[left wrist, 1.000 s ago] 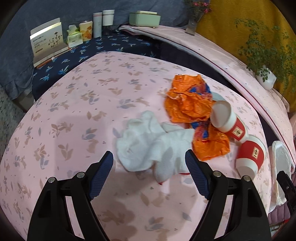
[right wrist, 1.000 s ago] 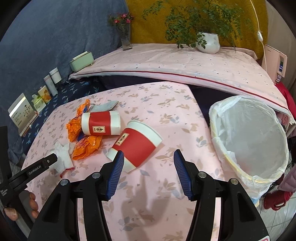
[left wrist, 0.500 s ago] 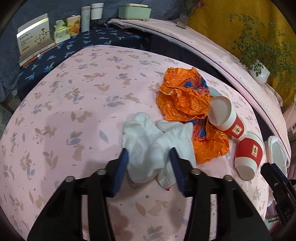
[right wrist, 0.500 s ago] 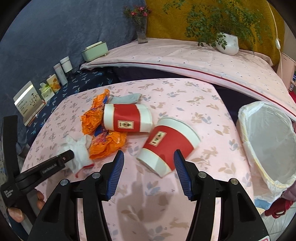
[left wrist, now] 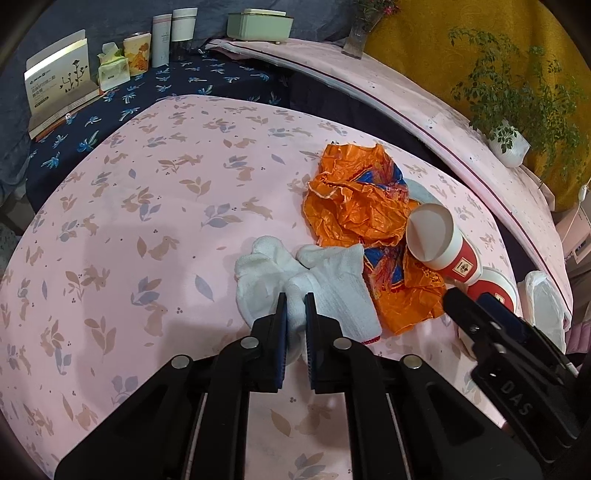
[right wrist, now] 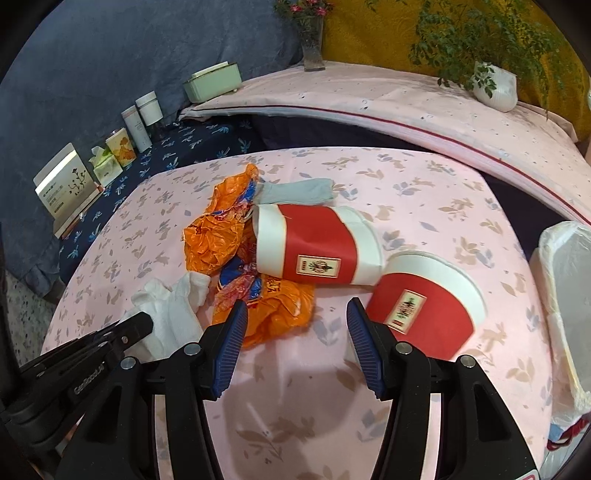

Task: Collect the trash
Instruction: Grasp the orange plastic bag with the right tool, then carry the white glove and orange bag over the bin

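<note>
My left gripper (left wrist: pixel 295 300) is shut on a white crumpled cloth (left wrist: pixel 325 284) lying on the pink rabbit-print table (left wrist: pixel 147 229); the cloth also shows in the right wrist view (right wrist: pixel 173 310). Beside it lies a crumpled orange wrapper (left wrist: pixel 362 206) (right wrist: pixel 218 236). Two red-and-white paper cups lie on their sides: one (right wrist: pixel 317 245) (left wrist: pixel 439 243) against the wrapper, the other (right wrist: pixel 424 306) to its right. My right gripper (right wrist: pixel 295 314) is open and empty, just in front of the cups and wrapper. A bin with a white bag liner (right wrist: pixel 569 280) stands at the table's right edge.
A grey cloth (right wrist: pixel 299 192) lies behind the cups. On the dark blue surface at the back left stand a card box (left wrist: pixel 59 81), a tissue pack (left wrist: pixel 112 70) and tubes (left wrist: pixel 171 35). A potted plant (right wrist: pixel 495 85) and a vase (right wrist: pixel 312 44) stand on the far ledge.
My left gripper moved forward and closed on the white cloth. My right gripper swung left toward the cups and wrapper, staying open; the bin slid to the right edge of view.
</note>
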A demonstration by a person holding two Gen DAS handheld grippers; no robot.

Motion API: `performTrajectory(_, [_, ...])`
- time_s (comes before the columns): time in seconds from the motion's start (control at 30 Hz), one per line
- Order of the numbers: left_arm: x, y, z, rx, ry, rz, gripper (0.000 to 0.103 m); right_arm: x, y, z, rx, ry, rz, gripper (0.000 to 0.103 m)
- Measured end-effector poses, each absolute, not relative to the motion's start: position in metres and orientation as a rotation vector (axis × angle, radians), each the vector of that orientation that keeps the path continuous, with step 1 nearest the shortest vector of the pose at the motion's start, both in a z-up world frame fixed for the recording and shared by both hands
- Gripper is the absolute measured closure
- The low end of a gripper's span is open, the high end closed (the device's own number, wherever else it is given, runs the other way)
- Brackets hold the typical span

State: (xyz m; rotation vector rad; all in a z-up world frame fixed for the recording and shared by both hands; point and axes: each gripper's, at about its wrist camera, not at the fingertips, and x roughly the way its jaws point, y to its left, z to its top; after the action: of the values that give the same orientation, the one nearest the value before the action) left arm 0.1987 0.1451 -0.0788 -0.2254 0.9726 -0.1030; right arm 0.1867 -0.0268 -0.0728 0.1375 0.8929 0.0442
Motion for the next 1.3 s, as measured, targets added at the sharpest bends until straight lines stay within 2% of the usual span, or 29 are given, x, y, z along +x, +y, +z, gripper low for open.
performTrajectory(0.33, [0.204,0.143,-0.086,-0.241,0.996,-0.12,0.095,0.209,-0.01,-0.095,0.092,0.934,0.05,0.065])
performTrajectory(0.43, [0.205,0.142,-0.088,-0.245,0.997,-0.122,0.095,0.214,-0.007,-0.1,0.071,0.941,0.05,0.075])
performTrajectory(0.7, [0.2,0.14,-0.084,-0.253,0.997,-0.126,0.095,0.209,-0.011,-0.1,0.105,0.948,0.075,0.085])
performTrajectory(1.3, [0.15,0.107,-0.023,-0.227,0.896,-0.183,0.095,0.132,-0.035,-0.026,0.173,0.805,0.12,0.088])
